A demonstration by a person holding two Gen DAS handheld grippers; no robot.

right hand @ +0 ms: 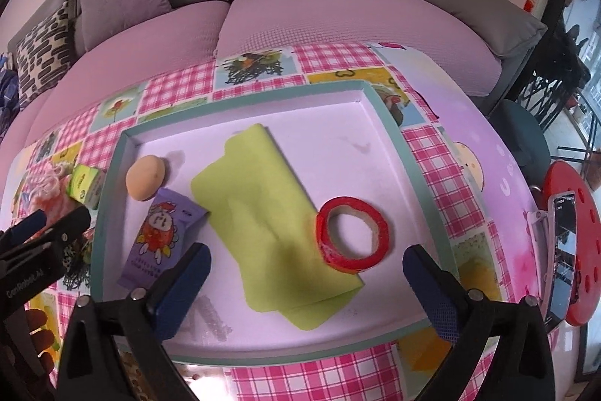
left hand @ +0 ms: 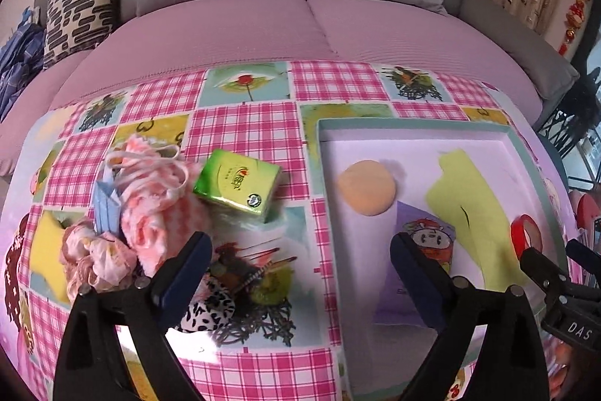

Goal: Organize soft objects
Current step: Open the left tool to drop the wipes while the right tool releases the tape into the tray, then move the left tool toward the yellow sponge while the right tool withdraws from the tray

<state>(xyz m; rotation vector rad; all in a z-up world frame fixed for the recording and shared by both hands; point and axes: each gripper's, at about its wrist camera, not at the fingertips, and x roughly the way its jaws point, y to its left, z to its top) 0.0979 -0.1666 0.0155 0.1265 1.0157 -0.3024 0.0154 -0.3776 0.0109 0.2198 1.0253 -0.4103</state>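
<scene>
- Blue-padded fingers [left hand: 184, 273] of the left gripper [left hand: 300, 265] stand wide apart with nothing between them; they frame bare tablecloth [left hand: 248, 126], not any object.
- Just beyond the left finger lie the soft things not yet sorted: a black-and-white spotted pouch [left hand: 208, 314] partly hidden behind that finger, a pink knitted bundle [left hand: 154, 213] with loose cords, a pale floral scrunchie [left hand: 94, 258] to its outside, and a folded blue piece [left hand: 105, 209] I cannot identify.
- Ahead of the gap and slightly left sits a green tissue pack [left hand: 236, 188], long axis slanting away to the right; it looks the easiest next pick, and the left hand is clearly the nearer one.
- Right gripper [right hand: 304, 269] also hangs released and empty, fingers spread above the teal-rimmed tray [right hand: 390, 123].
- Between its fingers rests a red tape roll [right hand: 353, 237] lying flat on a yellow-green cloth [right hand: 263, 213], whose long axis runs diagonally from the far left to the near right.
- Beyond the right gripper's left finger lie a purple snack packet [right hand: 157, 235] and a peach round sponge [right hand: 144, 181], touching or nearly so.
- Judgement: the tray holds the sorted items; the pile left of it remains.
- Hard to read: the packet's near end is covered by a finger, and the print on the tissue pack is too small.
</scene>
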